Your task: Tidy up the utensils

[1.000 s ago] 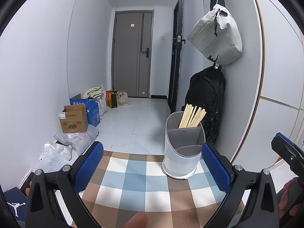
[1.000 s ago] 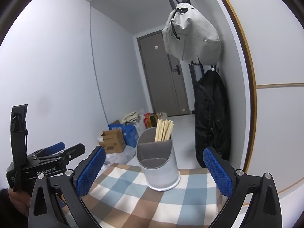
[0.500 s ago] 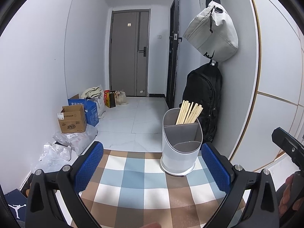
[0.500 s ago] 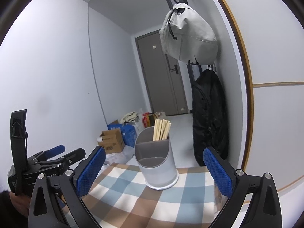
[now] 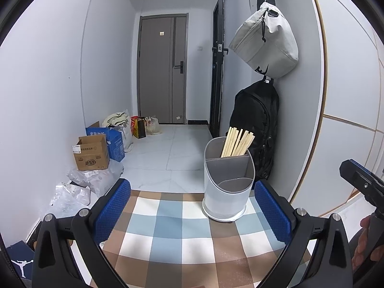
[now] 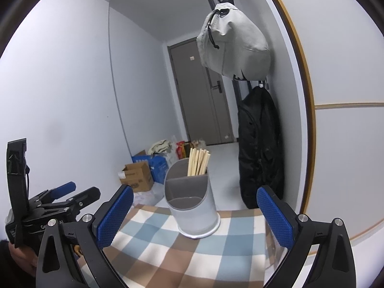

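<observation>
Both grippers, left gripper [image 5: 192, 212] and right gripper [image 6: 195, 214], are held spread and empty before the utensil holder [image 5: 228, 180], which could be tipped if its bamboo chopsticks [image 5: 237, 141] are clipped.

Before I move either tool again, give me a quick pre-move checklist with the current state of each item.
1. Left tool open and holding nothing: ok.
2. Right tool open and holding nothing: ok.
3. Utensil holder upright on the checked tablecloth: ok.
4. Chopsticks seated in the holder's rear compartment: ok.
5. Front compartment free for more utensils: ok, it looks empty, though its bottom is hidden.
6. Loose utensils left to sort: cannot tell; none show on the visible cloth, but the near part of the table lies below both views.
</observation>
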The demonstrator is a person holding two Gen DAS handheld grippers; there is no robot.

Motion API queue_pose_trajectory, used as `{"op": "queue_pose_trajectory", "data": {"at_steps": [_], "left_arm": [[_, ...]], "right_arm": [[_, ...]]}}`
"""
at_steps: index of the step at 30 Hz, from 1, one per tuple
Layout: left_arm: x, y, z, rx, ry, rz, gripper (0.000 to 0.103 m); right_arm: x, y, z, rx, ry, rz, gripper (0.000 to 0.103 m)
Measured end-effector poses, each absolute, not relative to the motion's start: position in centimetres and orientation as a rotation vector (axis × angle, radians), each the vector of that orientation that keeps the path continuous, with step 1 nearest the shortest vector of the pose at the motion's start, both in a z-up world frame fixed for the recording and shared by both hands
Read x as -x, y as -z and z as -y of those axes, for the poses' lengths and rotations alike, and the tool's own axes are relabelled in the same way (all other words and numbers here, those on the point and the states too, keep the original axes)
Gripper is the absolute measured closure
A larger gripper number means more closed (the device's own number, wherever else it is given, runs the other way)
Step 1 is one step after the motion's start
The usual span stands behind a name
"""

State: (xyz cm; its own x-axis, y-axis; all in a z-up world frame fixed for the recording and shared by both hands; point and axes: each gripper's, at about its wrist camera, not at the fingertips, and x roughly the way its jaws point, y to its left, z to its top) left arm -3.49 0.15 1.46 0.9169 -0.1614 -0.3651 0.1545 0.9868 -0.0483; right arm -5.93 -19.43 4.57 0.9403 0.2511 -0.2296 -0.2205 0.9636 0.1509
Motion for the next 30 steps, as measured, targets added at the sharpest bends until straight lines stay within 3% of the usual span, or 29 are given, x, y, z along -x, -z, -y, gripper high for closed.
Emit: {"op": "queue_pose_trajectory", "data": {"at_steps": [30], "left_arm": [[3.35, -1.58, -0.3, 0.035, 0.144, -0.375, 0.003]], "right_arm": [[5.75, -4.66, 19.71, -0.141, -0.251, -0.248, 0.0]]}}
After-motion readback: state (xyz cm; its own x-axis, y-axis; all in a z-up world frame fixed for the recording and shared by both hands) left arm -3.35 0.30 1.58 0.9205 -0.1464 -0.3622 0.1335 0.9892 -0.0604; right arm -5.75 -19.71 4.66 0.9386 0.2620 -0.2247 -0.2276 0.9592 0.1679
